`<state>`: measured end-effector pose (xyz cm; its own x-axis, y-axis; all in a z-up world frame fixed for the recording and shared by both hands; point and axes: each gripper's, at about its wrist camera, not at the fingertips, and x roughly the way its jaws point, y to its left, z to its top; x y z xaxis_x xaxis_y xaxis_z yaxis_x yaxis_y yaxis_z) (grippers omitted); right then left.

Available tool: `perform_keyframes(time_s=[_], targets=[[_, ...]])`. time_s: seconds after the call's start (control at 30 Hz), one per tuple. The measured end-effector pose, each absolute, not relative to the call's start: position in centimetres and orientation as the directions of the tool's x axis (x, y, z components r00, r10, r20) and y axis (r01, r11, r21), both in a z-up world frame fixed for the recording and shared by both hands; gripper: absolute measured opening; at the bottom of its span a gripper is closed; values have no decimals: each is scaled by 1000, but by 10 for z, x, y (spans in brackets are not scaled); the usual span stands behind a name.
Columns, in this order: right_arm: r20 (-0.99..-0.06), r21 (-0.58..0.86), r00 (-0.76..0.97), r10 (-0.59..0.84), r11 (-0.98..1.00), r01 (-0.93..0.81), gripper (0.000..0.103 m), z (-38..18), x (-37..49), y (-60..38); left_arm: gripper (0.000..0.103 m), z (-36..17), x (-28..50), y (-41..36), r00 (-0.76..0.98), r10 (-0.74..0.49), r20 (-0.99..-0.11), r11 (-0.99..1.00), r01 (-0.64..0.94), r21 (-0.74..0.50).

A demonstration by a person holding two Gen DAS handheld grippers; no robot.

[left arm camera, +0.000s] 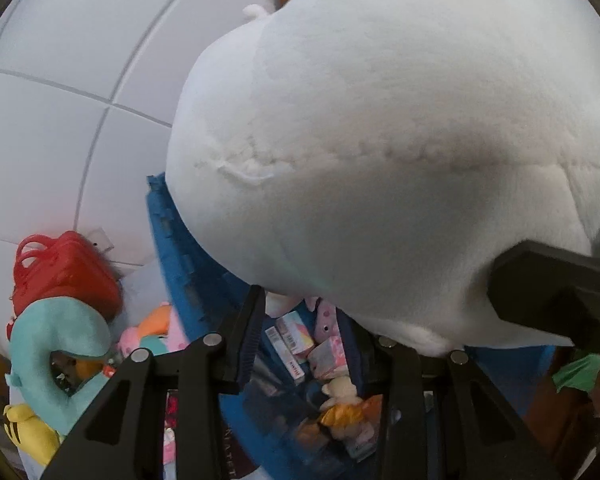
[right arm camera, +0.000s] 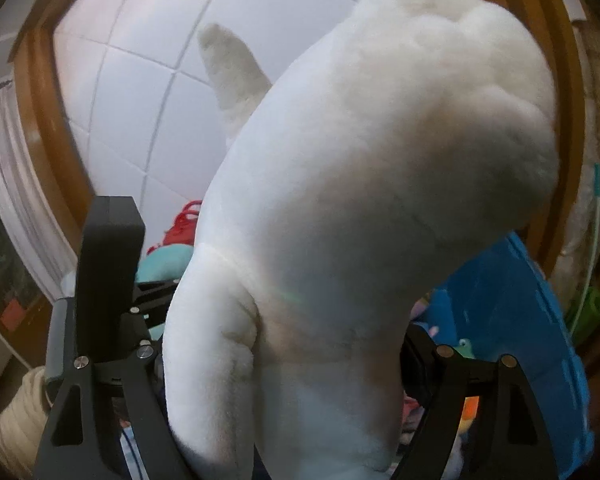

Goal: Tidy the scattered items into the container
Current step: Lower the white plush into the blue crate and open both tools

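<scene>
- right gripper [right arm camera: 284, 360] is clamped wide around the big white plush toy [right arm camera: 360, 200].
- left gripper [left arm camera: 312, 344]: jaws narrow; whether they pinch the plush is unclear.
- plush hangs over the blue container [left arm camera: 188, 272], which is full of small toys.

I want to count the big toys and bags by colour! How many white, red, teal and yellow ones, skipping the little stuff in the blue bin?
White: 1, the big plush toy
Red: 1, the bag
Teal: 1, the curved plush
Yellow: 1, the small plush
Total: 4
</scene>
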<state>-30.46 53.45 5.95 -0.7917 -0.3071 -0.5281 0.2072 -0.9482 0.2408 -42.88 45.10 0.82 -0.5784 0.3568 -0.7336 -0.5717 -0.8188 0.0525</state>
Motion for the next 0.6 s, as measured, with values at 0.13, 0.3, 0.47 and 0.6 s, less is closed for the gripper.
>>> perform_keyframes(time_s=[0.13,0.3,0.47,0.6], targets=[[-562,254,-767,-311,-947,197,83,43,-331,557,35,-3,-445,475,-556,319,-768,-832,-552,54],[-596,253,-749,-289,-953,166,87,31,-359,569,38,-23,-473,489,-486,272,-831,-855,-519,24],[-706,177,-679,-202,-978,107,91,3,-390,561,62,-46,-486,495,-446,212,-870,-872,-488,38],[-716,185,-667,-208,-977,106,96,-11,-396,558,74,-49,-490,490,-453,201,-869,-879,-475,44]])
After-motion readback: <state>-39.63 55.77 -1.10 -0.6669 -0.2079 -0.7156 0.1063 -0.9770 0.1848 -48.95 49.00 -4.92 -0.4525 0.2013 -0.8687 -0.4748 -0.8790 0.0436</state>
